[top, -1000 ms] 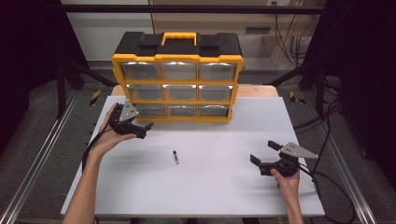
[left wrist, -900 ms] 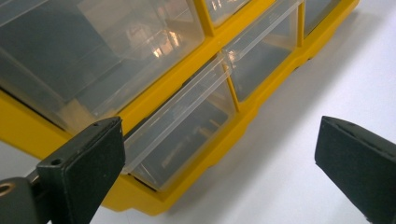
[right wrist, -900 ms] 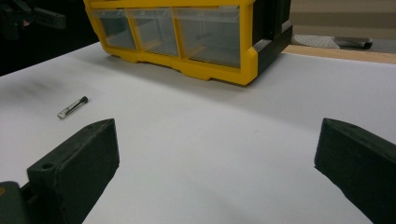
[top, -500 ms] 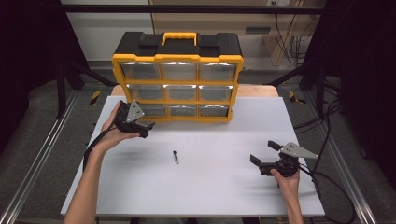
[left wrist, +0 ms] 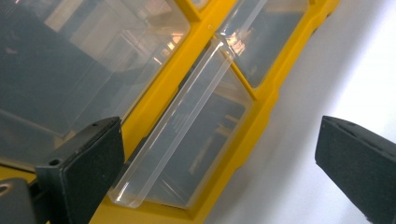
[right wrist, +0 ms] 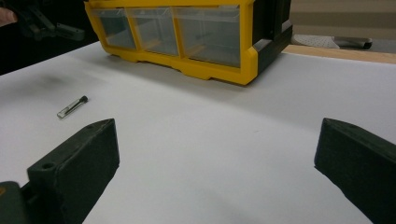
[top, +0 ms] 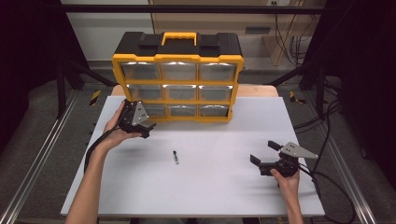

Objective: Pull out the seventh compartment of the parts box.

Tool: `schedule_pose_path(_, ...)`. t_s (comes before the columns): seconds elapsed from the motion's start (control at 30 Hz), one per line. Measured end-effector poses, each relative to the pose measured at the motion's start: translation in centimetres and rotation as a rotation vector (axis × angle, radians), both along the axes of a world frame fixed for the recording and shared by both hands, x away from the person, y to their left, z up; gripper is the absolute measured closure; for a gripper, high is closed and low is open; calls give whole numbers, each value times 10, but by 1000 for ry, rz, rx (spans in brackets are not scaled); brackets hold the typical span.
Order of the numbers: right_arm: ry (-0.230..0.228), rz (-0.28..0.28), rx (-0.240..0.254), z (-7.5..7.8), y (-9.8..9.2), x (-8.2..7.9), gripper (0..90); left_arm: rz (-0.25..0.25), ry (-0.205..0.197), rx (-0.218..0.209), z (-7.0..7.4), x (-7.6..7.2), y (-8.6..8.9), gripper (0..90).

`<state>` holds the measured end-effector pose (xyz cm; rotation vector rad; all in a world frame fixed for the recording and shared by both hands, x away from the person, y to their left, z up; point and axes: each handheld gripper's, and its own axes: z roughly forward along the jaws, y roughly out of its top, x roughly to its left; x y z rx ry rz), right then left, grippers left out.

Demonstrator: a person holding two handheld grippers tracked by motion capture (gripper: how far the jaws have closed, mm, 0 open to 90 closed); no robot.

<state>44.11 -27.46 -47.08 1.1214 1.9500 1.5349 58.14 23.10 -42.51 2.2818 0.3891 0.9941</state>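
Observation:
A yellow and black drawer organizer point(top: 177, 79) with clear drawers stands at the back of the white table point(top: 210, 186). My left gripper point(top: 148, 122) is open right in front of its bottom-left drawer point(top: 154, 110). In the left gripper view that clear drawer point(left wrist: 196, 140) lies between the wide-apart jaws of the left gripper point(left wrist: 219, 154), untouched. A small black-tipped metal pin point(top: 175, 157) lies mid-table. My right gripper point(top: 264, 151) rests open at the right, holding nothing. In the right gripper view the pin point(right wrist: 72, 107) sits far left of the right gripper point(right wrist: 219, 154).
The organizer point(right wrist: 187, 37) has a yellow carry handle point(top: 179, 36) on top. Cables point(top: 322, 177) trail off the table's right side. Metal rails point(top: 37, 158) run along both sides of the table. Bare white surface lies between the two grippers.
My left gripper has edged right, closer to the organizer's bottom-left drawer. The right gripper and the pin have stayed put.

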Motion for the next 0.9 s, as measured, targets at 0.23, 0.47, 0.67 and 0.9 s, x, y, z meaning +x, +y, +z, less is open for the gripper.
schedule_pose_path(0.23, 0, -1, -1, 0, 0, 0, 6, -19, -29, 68, -6, 1, -3, 30)
schedule_pose_path(0.47, 2, -1, 0, 0, 0, 0, 6, -41, -73, 139, -11, 2, -7, 52)
schedule_pose_path(0.67, 2, -2, 0, 0, 0, 0, 7, -63, -119, 238, -13, 2, -8, 91)
schedule_pose_path(0.9, 0, 0, -2, 0, 0, 0, 6, -91, -158, 328, -19, 3, -10, 163)
